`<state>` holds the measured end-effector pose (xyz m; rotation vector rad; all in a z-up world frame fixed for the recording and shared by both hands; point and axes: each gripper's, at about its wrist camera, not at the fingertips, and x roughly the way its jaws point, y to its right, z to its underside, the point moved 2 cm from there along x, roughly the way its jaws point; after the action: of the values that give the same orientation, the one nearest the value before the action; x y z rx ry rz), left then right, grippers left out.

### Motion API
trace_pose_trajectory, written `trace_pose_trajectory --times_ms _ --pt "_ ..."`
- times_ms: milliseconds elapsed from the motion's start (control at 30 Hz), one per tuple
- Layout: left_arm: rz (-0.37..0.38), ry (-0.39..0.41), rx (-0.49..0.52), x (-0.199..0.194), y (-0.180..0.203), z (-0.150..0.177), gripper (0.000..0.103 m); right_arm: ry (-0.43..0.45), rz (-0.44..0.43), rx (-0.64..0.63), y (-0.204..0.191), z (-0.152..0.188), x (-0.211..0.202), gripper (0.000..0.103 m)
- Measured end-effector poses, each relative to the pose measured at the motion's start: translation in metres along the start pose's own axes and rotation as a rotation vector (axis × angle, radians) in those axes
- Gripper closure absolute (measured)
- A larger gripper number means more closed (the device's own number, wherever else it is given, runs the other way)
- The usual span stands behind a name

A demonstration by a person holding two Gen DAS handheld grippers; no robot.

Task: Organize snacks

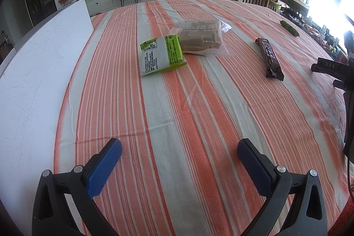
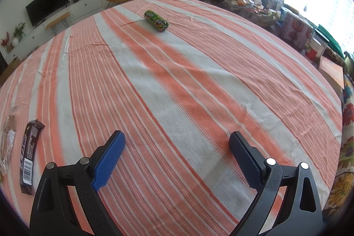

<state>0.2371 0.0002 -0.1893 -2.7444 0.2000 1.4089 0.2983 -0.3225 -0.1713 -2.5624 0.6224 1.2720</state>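
Observation:
In the left wrist view a green-and-white snack pack (image 1: pixel 161 54) lies on the striped tablecloth, its far edge against a clear bag of brown bars (image 1: pixel 200 35). A brown chocolate bar (image 1: pixel 270 56) lies to the right, and a green candy roll (image 1: pixel 289 28) sits far right. My left gripper (image 1: pixel 179 150) is open and empty, well short of the packs. In the right wrist view the chocolate bar (image 2: pixel 29 156) lies at the left edge and the candy roll (image 2: pixel 156 21) lies far ahead. My right gripper (image 2: pixel 177 143) is open and empty over bare cloth.
A white board (image 1: pixel 37 72) lies along the table's left side. The right gripper's black body (image 1: pixel 338 72) shows at the right edge of the left wrist view. A cluttered side table with cans and baskets (image 2: pixel 287 21) stands beyond the table's right edge.

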Motion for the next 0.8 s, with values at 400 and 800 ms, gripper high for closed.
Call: trace_pose_trajectory --times_ms 400,800 --pt "0.001 0.0 0.001 -0.0001 -0.0003 -0.0001 0.0 0.0 0.0 0.0 0.0001 0.0 0.0 0.006" --pt "0.001 0.0 0.001 -0.0002 -0.0002 -0.0002 0.0 0.0 0.0 0.001 0.0 0.0 -0.0001 0.006"
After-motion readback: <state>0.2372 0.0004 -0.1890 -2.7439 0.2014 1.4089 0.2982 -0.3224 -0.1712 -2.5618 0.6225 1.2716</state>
